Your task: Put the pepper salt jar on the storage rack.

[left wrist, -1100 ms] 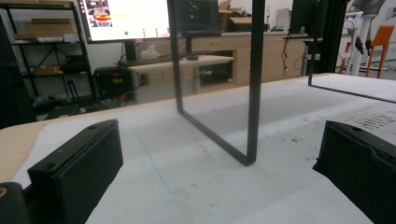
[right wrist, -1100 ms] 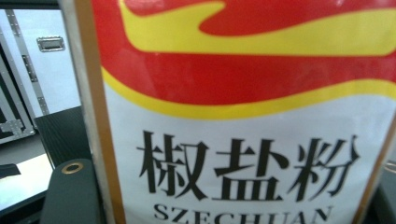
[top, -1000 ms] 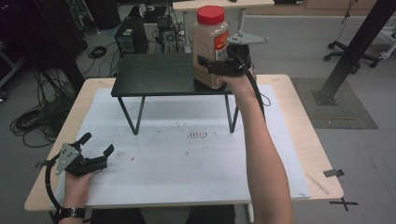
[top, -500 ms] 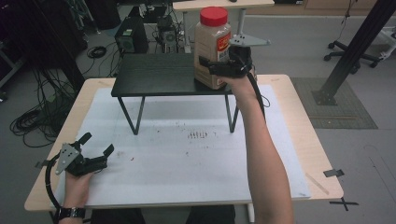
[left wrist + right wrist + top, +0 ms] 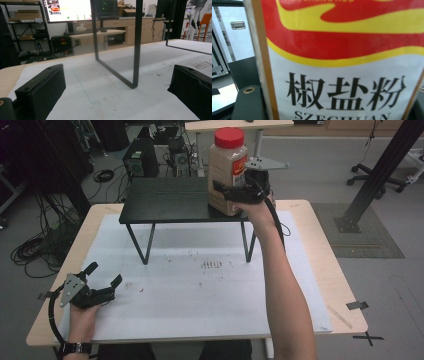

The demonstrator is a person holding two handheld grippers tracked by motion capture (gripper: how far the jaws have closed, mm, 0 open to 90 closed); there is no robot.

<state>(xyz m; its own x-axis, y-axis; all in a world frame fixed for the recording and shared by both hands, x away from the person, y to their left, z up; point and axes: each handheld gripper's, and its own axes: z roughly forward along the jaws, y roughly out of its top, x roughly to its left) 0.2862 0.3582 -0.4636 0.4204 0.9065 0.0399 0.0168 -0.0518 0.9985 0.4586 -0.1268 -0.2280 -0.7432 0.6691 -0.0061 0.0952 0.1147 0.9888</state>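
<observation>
A tall spice jar [image 5: 227,170] with a red lid and tan powder stands upright at the right end of a black raised stand [image 5: 165,200]. My right gripper [image 5: 235,195] reaches it from the right and is shut on its lower half. Its jaws have just been opening slightly, with the jar still between them. The jar's red, yellow and white label [image 5: 342,62] looms close in the right gripper view, with one jaw against its left side. My left gripper [image 5: 105,273] rests open on the white mat at the near left, holding nothing [image 5: 117,82].
The stand's thin black legs [image 5: 136,50] rise ahead of the left gripper. A white mat [image 5: 200,290] with small dark specks covers the wooden table [image 5: 320,235]. Cables, equipment and a desk lie beyond the table's far edge.
</observation>
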